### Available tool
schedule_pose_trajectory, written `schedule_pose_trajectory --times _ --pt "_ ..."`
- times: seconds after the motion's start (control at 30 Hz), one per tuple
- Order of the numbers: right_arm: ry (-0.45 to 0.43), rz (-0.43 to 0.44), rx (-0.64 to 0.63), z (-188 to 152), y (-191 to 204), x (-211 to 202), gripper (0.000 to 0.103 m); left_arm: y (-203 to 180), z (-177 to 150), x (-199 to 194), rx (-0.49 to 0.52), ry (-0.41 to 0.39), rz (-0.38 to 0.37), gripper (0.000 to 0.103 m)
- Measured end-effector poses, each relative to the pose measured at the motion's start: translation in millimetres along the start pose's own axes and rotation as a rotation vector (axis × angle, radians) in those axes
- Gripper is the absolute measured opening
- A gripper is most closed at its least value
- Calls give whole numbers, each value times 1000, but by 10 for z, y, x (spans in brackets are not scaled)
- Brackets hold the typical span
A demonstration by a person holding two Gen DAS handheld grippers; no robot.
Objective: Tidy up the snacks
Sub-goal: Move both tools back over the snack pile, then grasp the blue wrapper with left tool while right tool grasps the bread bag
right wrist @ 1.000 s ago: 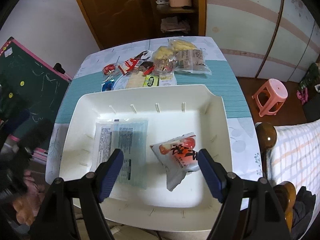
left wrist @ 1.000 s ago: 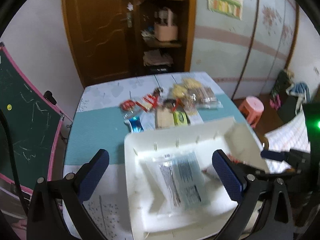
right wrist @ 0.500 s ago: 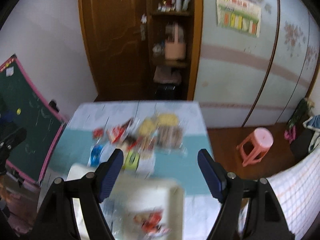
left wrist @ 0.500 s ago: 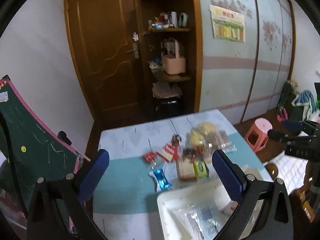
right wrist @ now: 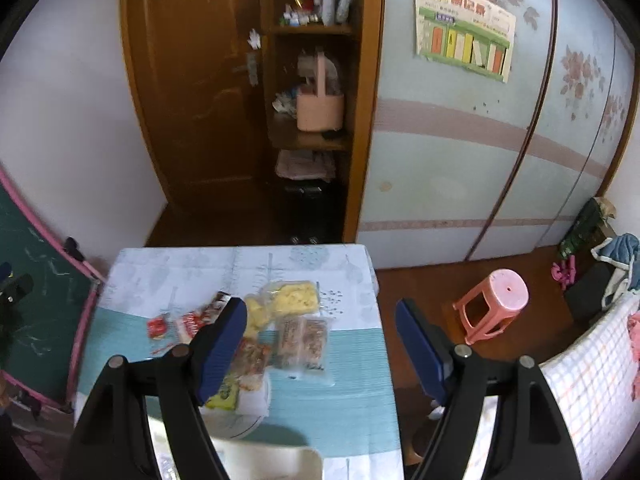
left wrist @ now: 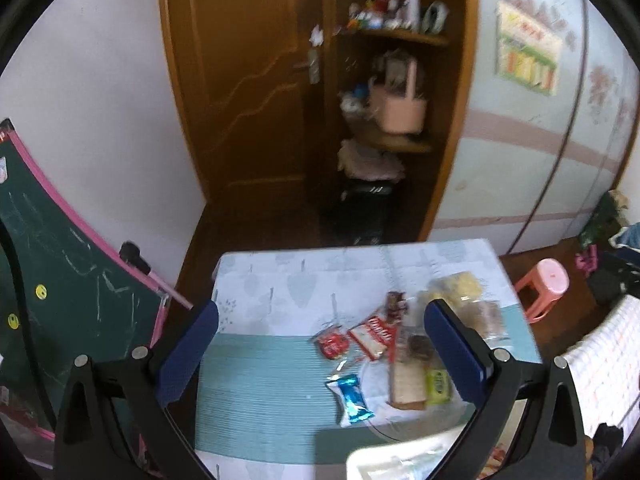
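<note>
Left gripper (left wrist: 320,344): jaws stand wide apart, nothing between the blue pads, no contact with any item. It hangs above the table (left wrist: 260,380), which fills the lower centre of its frame.

Right gripper (right wrist: 320,344): jaws likewise held well apart and empty, touching nothing. Its left finger overlaps the snack pile in the picture only; its right finger sits over the bare floor beyond the table edge.

Task items: the snacks lie in a loose cluster on the teal band of the tablecloth. The white tray (left wrist: 384,460) shows only as a corner at the bottom edge of the left view, near the snacks but apart from them.

Left view alone shows the blue-wrapped snack (left wrist: 352,400) lying by itself at lower centre, with the red packets (left wrist: 352,340) just above it, and much of the green chalkboard (left wrist: 60,300) at left.

Right view alone shows the yellow snack bags (right wrist: 288,300) and the brown biscuit pack (right wrist: 304,340) clearly, left of centre; the left view blurs these behind its right finger. It also shows the wall poster (right wrist: 464,24) sharply at upper right and the pink stool (right wrist: 496,300) in full at right.
</note>
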State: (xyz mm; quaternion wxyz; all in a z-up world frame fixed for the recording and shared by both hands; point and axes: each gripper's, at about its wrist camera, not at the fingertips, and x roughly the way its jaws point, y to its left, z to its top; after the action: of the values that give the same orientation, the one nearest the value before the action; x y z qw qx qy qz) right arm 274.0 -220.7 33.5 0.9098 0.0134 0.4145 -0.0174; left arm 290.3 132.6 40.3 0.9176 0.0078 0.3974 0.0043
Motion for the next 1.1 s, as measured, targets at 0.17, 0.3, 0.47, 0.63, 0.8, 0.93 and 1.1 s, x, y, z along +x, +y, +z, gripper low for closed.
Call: schedule_pose_trajectory --times 0.17,0.3,0.47,0.63,0.8,0.93,1.1 --pt "153 -40 12 -20 -4 779 77 -8 -175 849 -34 193 -35 102" --pt "269 -30 36 -194 20 1407 77 -68 -541 1530 -37 366 -44 102" --pt "407 25 78 -474 68 2003 77 -139 -1022 2102 -61 528 -58 101" --pt "494 47 109 -692 125 2447 77 -196 -1302 2387 -72 625 -74 100" --pt "530 76 150 -795 138 2679 77 -255 -1430 2521 -71 674 -90 100" --pt "546 64 144 -828 186 2755 77 -310 -1528 2607 -64 710 -111 98" --pt "560 39 98 -827 281 2817 80 -352 -1581 2643 -44 742 -118 84"
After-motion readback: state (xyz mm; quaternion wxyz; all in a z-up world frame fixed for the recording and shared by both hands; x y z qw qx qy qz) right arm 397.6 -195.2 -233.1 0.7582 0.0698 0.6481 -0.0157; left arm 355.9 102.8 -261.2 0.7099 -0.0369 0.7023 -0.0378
